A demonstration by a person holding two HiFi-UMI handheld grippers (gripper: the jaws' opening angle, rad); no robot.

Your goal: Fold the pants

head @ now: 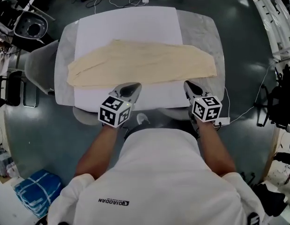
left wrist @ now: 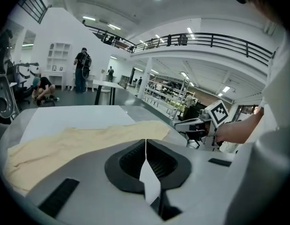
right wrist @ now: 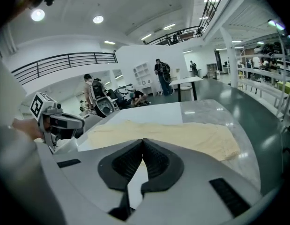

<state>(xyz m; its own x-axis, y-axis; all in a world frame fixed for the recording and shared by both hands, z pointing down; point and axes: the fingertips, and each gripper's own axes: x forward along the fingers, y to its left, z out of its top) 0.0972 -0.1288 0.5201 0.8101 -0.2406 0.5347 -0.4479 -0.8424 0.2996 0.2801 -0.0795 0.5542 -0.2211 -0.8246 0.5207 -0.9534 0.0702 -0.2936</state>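
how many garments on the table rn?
1. The cream pants lie spread across the white sheet on the table. None else shows, though something could hide under them.

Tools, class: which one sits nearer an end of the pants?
The right tool, close to the right end of the pants; the left tool points at their middle stretch.

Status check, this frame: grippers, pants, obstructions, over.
Left gripper shut, empty. Right gripper shut, empty. Pants lying lengthwise on white table. Nothing blocking.
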